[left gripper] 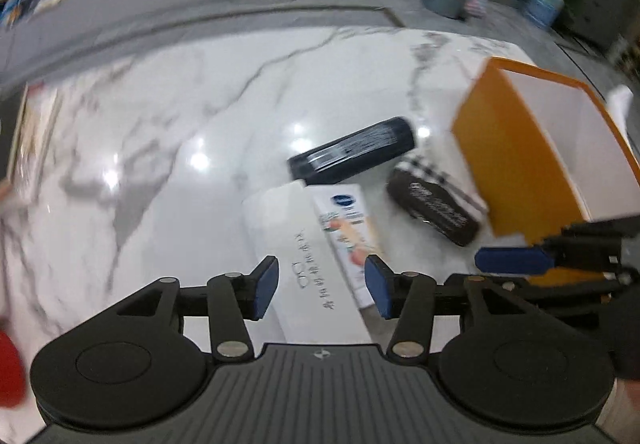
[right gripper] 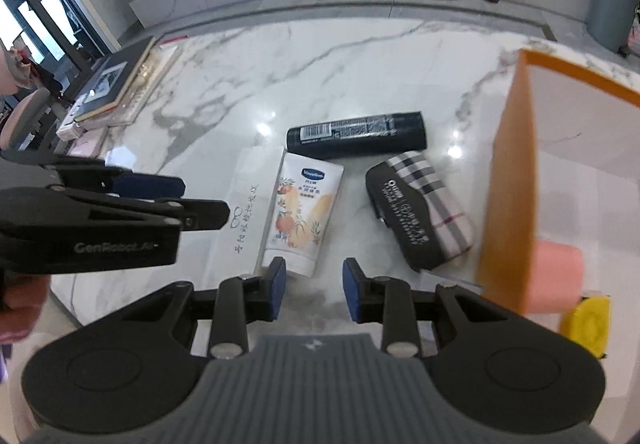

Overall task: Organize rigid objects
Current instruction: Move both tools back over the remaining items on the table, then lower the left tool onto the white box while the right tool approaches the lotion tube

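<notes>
On the marble table [right gripper: 320, 68] lie a black cylinder bottle [right gripper: 356, 134], a white Vaseline tube [right gripper: 302, 210], a flat white box with writing [right gripper: 240, 212] and a black-and-plaid case [right gripper: 420, 208]. An orange open box [right gripper: 516, 180] stands at the right. My left gripper [left gripper: 322, 286] is open, straddling the white box [left gripper: 316, 268] next to the tube [left gripper: 348, 232]. My right gripper [right gripper: 314, 288] is open and empty, just short of the tube's near end. The bottle [left gripper: 352, 156], the case [left gripper: 434, 204] and the orange box [left gripper: 516, 164] also show in the left wrist view.
A pink cylinder [right gripper: 556, 278] and a yellow object [right gripper: 586, 324] sit by the orange box's near corner. Books [right gripper: 116, 84] are stacked at the table's left edge. A grey bin [right gripper: 612, 8] stands on the floor beyond. The left gripper [right gripper: 148, 186] shows at the right view's left side.
</notes>
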{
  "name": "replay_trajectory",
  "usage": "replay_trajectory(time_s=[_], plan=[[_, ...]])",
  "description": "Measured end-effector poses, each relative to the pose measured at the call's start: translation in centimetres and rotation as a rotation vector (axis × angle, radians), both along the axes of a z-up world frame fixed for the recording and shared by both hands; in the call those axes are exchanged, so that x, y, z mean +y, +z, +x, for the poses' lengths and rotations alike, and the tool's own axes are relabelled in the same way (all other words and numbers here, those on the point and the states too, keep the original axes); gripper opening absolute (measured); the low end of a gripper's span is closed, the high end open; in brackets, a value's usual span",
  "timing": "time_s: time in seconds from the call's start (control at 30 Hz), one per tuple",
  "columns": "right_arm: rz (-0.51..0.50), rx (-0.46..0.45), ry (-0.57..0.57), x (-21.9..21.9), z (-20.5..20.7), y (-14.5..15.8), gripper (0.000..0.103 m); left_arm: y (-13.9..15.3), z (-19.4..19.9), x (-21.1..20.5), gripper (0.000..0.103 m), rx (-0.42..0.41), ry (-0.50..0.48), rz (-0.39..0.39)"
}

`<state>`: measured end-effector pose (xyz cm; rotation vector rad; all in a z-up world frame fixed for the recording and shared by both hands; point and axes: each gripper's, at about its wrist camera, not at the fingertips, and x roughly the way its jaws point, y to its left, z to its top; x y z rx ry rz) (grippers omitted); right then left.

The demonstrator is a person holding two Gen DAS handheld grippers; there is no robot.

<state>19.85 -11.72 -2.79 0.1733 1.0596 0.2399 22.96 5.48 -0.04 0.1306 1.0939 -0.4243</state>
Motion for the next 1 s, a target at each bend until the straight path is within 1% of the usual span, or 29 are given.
replay_trajectory(time_s=[0.03,0.1,0.2,0.27,0.43,0.5,0.57,0.6,0.63,0.67,0.77,0.8,0.87,1.0], plan=[[-0.003,0.009,-0.001,0.2,0.5,-0.4,0.032,-0.6,0.5,0.3,0.064,0.014,0.018,-0.008],[-0.008,0.028,-0.005,0.7,1.4,-1.2,0.032,-2.2,1.4,0.7,0.073,0.043,0.053,-0.029],[-0.017,0.057,-0.007,0.8,2.5,-2.4,0.035,-4.1,2.6,1.1,0.074,0.097,0.083,-0.068],[-0.018,0.070,-0.011,0.7,3.1,-3.1,0.035,-5.0,3.2,1.2,0.074,0.117,0.099,-0.081],[-0.004,0.092,-0.023,0.5,4.1,-4.0,0.037,-5.8,3.6,1.6,0.076,0.114,0.079,-0.072],[-0.001,0.091,-0.017,0.8,4.4,-4.2,0.039,-5.9,3.8,1.8,0.072,0.133,0.080,-0.089],[0.000,0.090,-0.016,1.2,4.7,-4.4,0.040,-5.7,3.9,2.0,0.071,0.137,0.075,-0.071],[0.003,0.091,-0.015,1.4,4.9,-4.4,0.042,-5.5,3.9,2.1,0.071,0.136,0.072,-0.056],[0.008,0.093,-0.014,1.6,5.1,-4.5,0.047,-5.5,4.0,2.4,0.070,0.136,0.065,-0.045],[0.011,0.095,-0.012,1.8,5.2,-4.6,0.049,-5.4,4.1,2.7,0.070,0.138,0.059,-0.035],[0.007,0.095,0.007,2.8,5.7,-4.9,0.050,-5.2,4.2,4.0,0.069,0.146,0.060,-0.006],[0.002,0.093,0.011,3.2,5.9,-5.0,0.050,-5.2,4.2,4.4,0.069,0.150,0.065,0.003],[-0.011,0.095,0.019,3.9,6.2,-5.3,0.055,-5.3,4.2,4.7,0.073,0.147,0.078,0.022],[-0.040,0.100,0.033,4.7,6.9,-5.7,0.056,-5.8,4.0,5.1,0.075,0.138,0.098,0.046]])
